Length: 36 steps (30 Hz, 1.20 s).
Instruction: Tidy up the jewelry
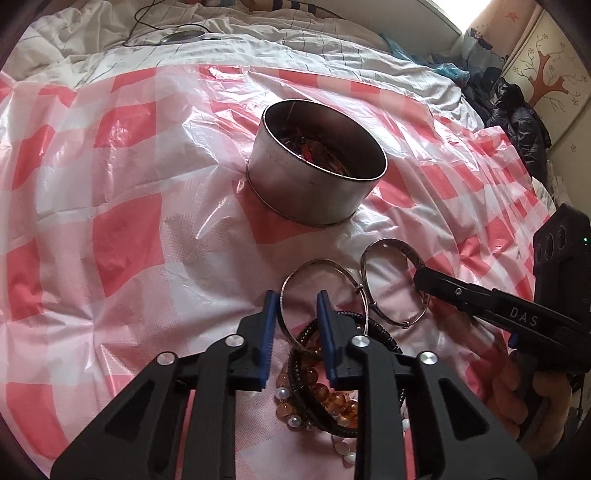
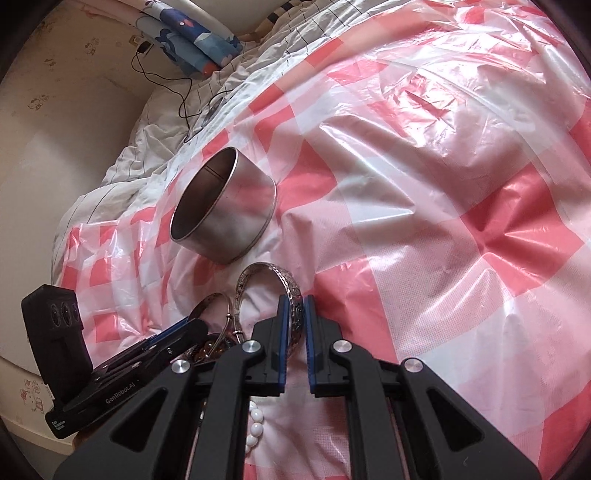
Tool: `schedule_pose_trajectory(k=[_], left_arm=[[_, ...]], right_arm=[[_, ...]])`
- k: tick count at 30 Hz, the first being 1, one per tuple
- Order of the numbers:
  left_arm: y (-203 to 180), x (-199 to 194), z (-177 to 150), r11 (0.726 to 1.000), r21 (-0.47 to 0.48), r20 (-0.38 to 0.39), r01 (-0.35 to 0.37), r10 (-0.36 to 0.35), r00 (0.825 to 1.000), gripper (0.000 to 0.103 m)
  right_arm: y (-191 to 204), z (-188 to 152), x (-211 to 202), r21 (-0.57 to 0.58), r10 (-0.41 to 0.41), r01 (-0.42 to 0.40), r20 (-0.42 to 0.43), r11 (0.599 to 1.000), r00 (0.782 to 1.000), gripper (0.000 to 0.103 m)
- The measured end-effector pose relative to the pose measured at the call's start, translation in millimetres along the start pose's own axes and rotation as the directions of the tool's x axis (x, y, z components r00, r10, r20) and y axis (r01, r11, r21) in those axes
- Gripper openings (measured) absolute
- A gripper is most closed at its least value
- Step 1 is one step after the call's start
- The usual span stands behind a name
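A round metal tin (image 1: 317,166) with some jewelry inside stands on a red-and-white checked plastic sheet (image 1: 110,221); it also shows in the right wrist view (image 2: 225,210). Two silver bangles lie in front of it. My left gripper (image 1: 297,299) is open, its fingers astride the rim of the thin silver bangle (image 1: 314,266), above a black cord bracelet (image 1: 299,369) and amber and pearl beads (image 1: 332,398). My right gripper (image 2: 296,306) is shut on the wide engraved silver bangle (image 2: 266,273), which also shows in the left wrist view (image 1: 391,247).
The sheet covers a rumpled white bed quilt (image 1: 258,44). A black cable (image 2: 184,99) and folded blue bedding (image 2: 192,33) lie near the wall. A pearl strand (image 2: 255,428) lies under my right gripper. Dark clothes (image 1: 517,114) are piled at the bed's right edge.
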<state>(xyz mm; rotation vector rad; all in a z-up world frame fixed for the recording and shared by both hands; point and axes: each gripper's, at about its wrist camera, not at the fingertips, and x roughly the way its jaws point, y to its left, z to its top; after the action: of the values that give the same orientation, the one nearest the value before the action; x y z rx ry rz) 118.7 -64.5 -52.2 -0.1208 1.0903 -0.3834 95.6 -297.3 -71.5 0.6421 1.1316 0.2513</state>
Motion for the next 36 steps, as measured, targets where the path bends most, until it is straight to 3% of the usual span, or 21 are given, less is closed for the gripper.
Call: schedule_pose_trajectory(k=[4, 15, 29, 36], left_arm=[[-6.9, -10.6, 2.3, 0.998, 0.049, 0.043, -0.035, 0.033, 0.999, 0.013], [-12.5, -30.9, 8.1, 0.998, 0.069, 0.094, 0.006, -0.013, 0.995, 0.011], [-13.4, -31.7, 10.4, 0.998, 0.068, 0.099, 0.014, -0.021, 0.995, 0.011], [-13.6, -31.6, 10.8, 0.998, 0.067, 0.098, 0.018, -0.024, 0.995, 0.011]], right_arm=[[1.3, -2.0, 6.0, -0.017, -0.023, 0.023, -0.002, 1.000, 1.000, 0.009], [4.9, -4.0, 8.2, -0.059, -0.049, 0.050, 0.013, 0.997, 0.999, 0.008], [-8.7, 0.7, -6.4, 0.044, 0.089, -0.092, 0.059, 0.995, 0.994, 0.010], [-8.9, 1.3, -10.5, 0.047, 0.105, -0.109, 0.078, 0.993, 0.991, 0.010]])
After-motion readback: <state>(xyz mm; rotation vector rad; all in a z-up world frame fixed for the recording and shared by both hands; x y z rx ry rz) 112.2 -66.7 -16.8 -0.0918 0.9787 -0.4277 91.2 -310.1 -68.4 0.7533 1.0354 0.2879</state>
